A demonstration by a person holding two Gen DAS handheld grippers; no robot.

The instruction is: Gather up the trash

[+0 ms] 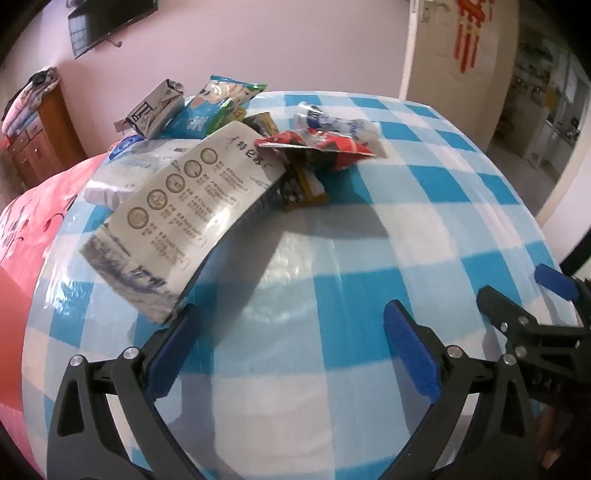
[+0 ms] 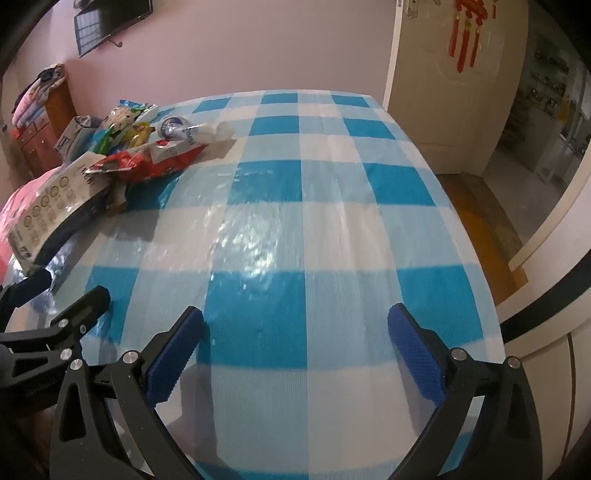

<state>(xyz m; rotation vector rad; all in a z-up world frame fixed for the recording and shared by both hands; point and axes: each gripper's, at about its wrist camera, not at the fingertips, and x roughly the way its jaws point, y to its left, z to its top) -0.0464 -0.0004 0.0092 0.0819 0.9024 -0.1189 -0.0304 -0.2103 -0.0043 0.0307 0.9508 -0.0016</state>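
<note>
A pile of trash lies on the blue-and-white checked tablecloth [image 1: 406, 229]. It holds a long grey-white carton [image 1: 184, 218], a red snack wrapper [image 1: 325, 146], a brown-yellow wrapper [image 1: 303, 184], a crumpled white-blue bottle [image 1: 336, 123], a blue-green snack bag [image 1: 214, 107] and a small grey milk carton [image 1: 155, 109]. My left gripper [image 1: 291, 317] is open and empty, its left finger close to the long carton's near end. My right gripper [image 2: 295, 321] is open and empty over bare cloth, right of the pile [image 2: 122, 158]. It also shows in the left wrist view [image 1: 517, 291].
A pink cloth [image 1: 29, 229] lies at the table's left. A wooden cabinet [image 1: 40, 140] with folded bedding stands by the wall under a wall TV [image 1: 107, 22]. A white door [image 2: 443, 92] and an open doorway are at the right. The table's right edge drops to the floor [image 2: 480, 206].
</note>
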